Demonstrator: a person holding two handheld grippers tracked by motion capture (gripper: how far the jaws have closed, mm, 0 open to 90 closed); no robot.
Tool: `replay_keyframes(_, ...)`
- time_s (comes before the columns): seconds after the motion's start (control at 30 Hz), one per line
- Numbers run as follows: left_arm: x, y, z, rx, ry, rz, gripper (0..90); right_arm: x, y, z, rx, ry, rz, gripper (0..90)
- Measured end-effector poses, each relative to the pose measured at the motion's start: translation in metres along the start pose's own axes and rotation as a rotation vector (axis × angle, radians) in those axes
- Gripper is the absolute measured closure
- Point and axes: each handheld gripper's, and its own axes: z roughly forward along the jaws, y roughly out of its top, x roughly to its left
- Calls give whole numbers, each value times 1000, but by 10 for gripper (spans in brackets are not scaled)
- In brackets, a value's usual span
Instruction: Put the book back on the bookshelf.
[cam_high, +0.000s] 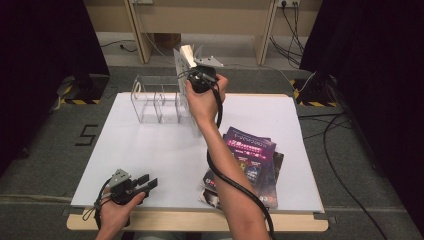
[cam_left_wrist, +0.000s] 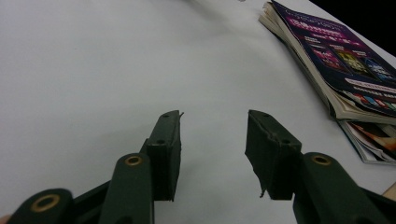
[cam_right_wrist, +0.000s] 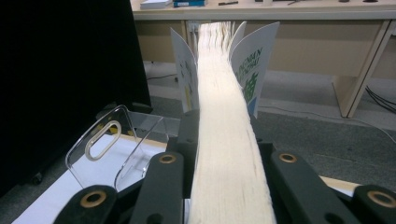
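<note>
Book (cam_right_wrist: 227, 140) sits clamped in my right gripper (cam_high: 201, 75), its page edges squeezed between both jaws, lifted above the far middle of the white table (cam_high: 150, 150), just right of the clear acrylic rack (cam_high: 155, 102). My left gripper (cam_left_wrist: 212, 144) rests at the near left corner with jaws apart and nothing between them. Stacked magazines (cam_high: 250, 160) lie near right.

High view fixed above the person's side, looked forward and down on the white table (cam_high: 150, 150); left gripper view sat low, close over it, faced the magazines (cam_left_wrist: 336, 60); right gripper view faced the clear rack (cam_right_wrist: 112, 140), both shared with high view.
</note>
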Motion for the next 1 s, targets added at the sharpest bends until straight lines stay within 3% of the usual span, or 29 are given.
replay_keyframes(1.0, 1, 0, 0, -2, 3, 0, 548, -3, 7, 20, -62, -30, 8, 748)
